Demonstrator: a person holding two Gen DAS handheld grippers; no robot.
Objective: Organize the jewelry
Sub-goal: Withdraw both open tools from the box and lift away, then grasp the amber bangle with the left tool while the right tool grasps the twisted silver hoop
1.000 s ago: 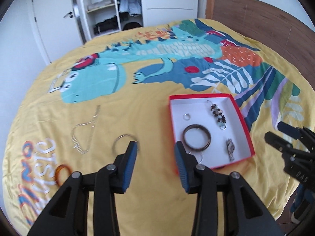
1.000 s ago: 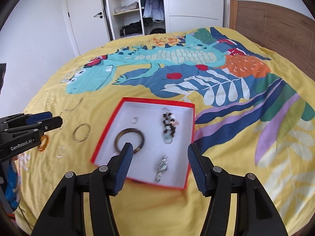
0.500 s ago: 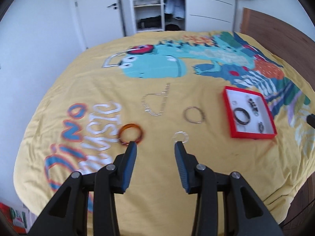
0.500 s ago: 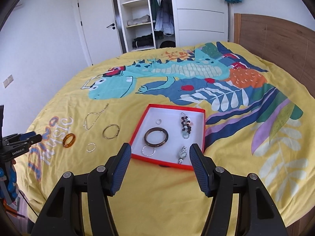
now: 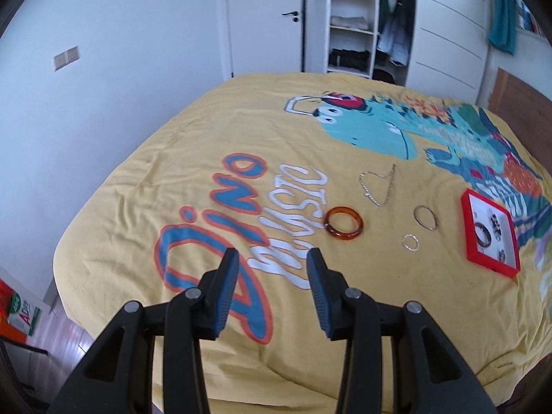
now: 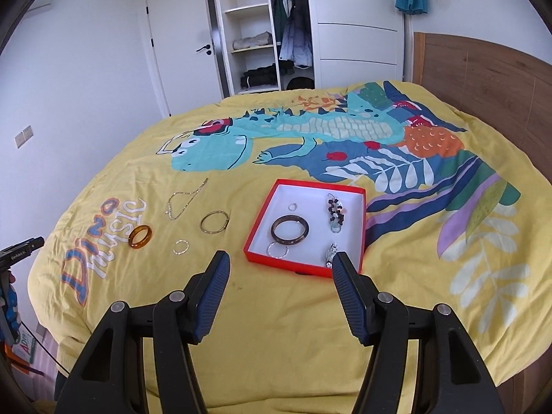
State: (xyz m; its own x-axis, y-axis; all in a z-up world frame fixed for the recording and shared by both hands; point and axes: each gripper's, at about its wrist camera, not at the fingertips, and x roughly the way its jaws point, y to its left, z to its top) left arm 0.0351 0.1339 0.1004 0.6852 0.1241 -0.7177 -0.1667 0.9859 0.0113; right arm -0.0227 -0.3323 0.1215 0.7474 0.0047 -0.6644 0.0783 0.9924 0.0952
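Left claw point(image 5: 272, 269), open and empty, has swung away from red box point(image 6: 361, 220) toward amber bangle point(image 5: 344, 227) on the bed, likely the next pickup.

On the bed an amber bangle point(image 6: 140, 237), gold hoop point(image 6: 214, 222), small silver ring point(image 6: 181, 247) and chain point(image 6: 183, 198) lie loose; the red tray point(image 6: 256, 228) holds a dark bangle point(image 6: 289, 228), beads, rings.

This is a bedroom in a home. Under the right gripper point(image 6: 277, 269) lies a bed with a yellow dinosaur cover point(image 6: 241, 310). Beyond it stand an open wardrobe point(image 6: 272, 27) with hanging coats, a white door point(image 6: 179, 45), and a wooden headboard point(image 6: 483, 76).
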